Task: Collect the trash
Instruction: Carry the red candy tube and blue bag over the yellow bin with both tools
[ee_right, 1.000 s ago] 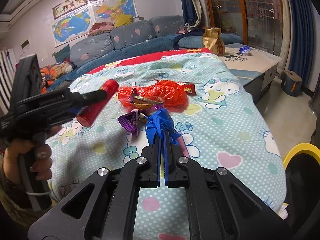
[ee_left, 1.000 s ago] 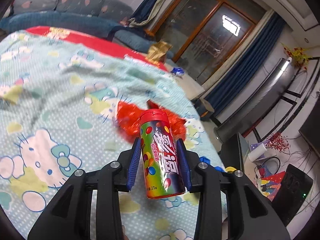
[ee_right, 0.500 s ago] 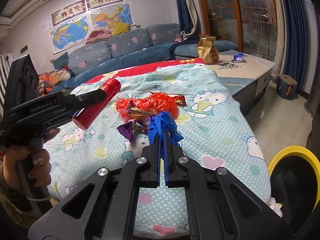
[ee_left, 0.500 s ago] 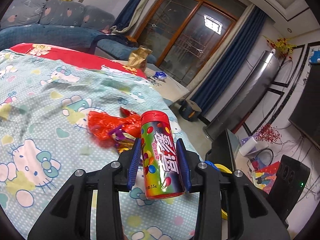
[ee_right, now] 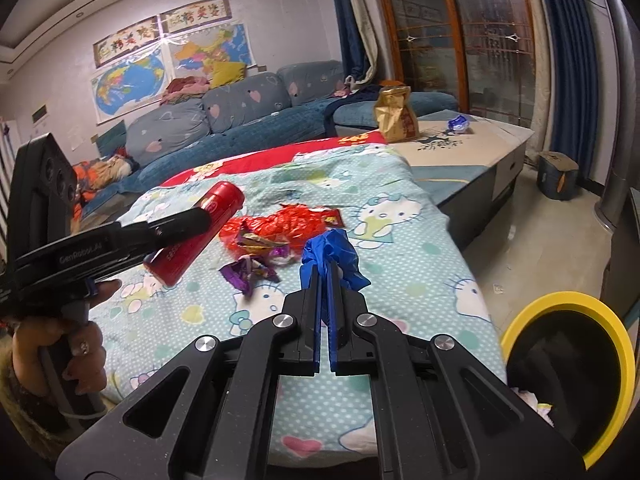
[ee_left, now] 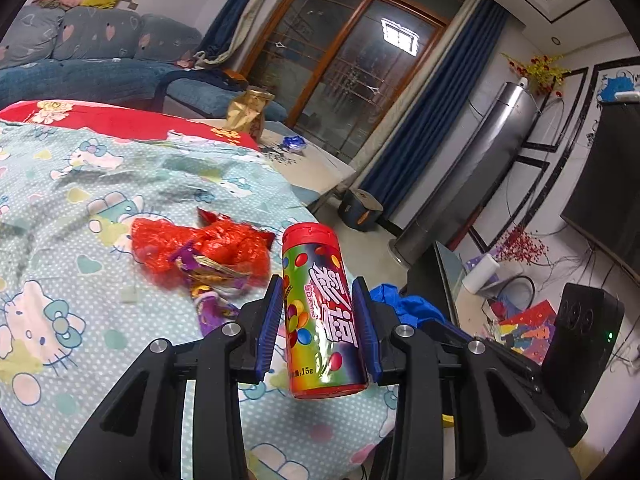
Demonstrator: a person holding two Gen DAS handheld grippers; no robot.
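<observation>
Left gripper [ee_left: 318,322] — pads clamped on the sides of a candy tube [ee_left: 322,312], red-capped, held upright and lifted clear of the bedspread [ee_left: 80,240]. Right gripper [ee_right: 324,280] — jaws pressed together on a blue wrapper [ee_right: 332,254], its crumpled bulk bunched above the fingertips. In the right view the left gripper sits off to the left with the tube slanting across it, a hand [ee_right: 60,344] on its handle. Ahead of both grippers, on the bedspread: a purple wrapper [ee_right: 246,274] just beyond the right fingertips, then a red bag [ee_right: 280,226] with foil wrappers on it. Right of the right gripper, down by the bed's edge: a bin [ee_right: 568,364] with a yellow rim, some pale trash inside. Farther off: a gold bag [ee_right: 394,114] and a small blue wrapper [ee_right: 458,123] on a low table [ee_right: 472,148], then a sofa [ee_right: 248,116] along the wall.
</observation>
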